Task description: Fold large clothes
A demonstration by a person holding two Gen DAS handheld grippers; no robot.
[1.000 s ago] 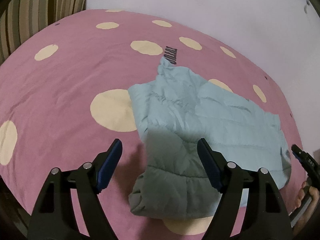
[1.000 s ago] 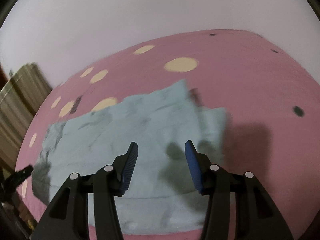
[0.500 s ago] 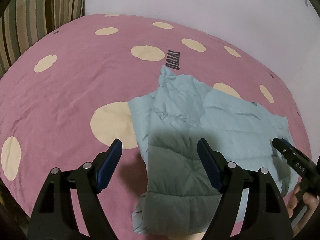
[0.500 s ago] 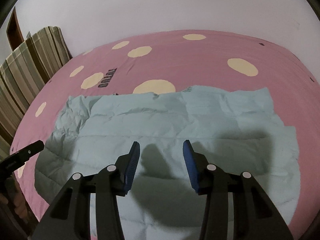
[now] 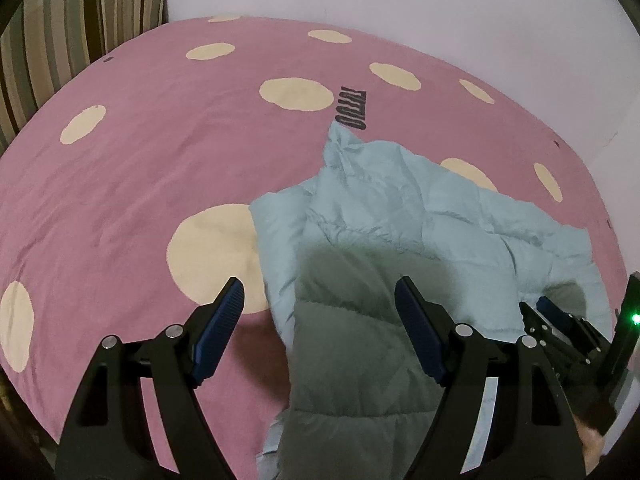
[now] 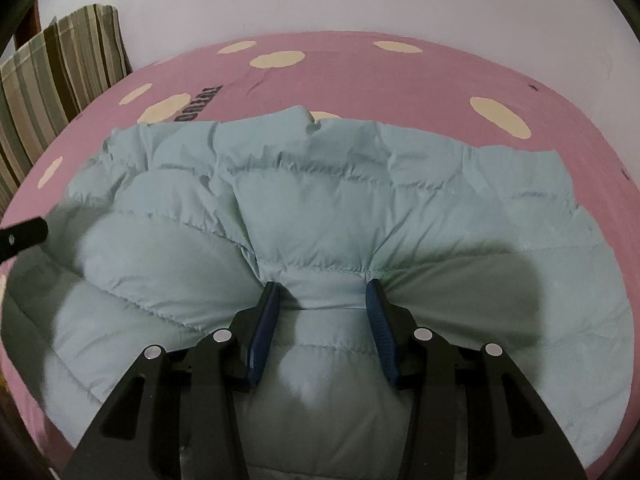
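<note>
A pale blue quilted puffer jacket [image 5: 400, 240] lies spread on a pink bed cover with cream dots [image 5: 140, 160]. My left gripper [image 5: 320, 304] is open wide and hangs over the jacket's near left part, one finger over the cover, one over the jacket. In the right wrist view the jacket [image 6: 320, 200] fills the middle. My right gripper [image 6: 322, 294] is open, its fingers pressed down into the puffy fabric with a bunched ridge between them. The right gripper also shows at the left wrist view's right edge [image 5: 560, 324].
The bed cover [image 6: 360, 72] carries dark lettering [image 5: 354, 108] beyond the jacket. A white wall [image 5: 400, 8] runs behind the bed. Striped bedding [image 5: 60, 20] stands at the far left corner, also in the right wrist view [image 6: 52, 72].
My right gripper has dropped down onto the jacket and now presses into the fabric. My left gripper has lowered slightly closer to the jacket, still open.
</note>
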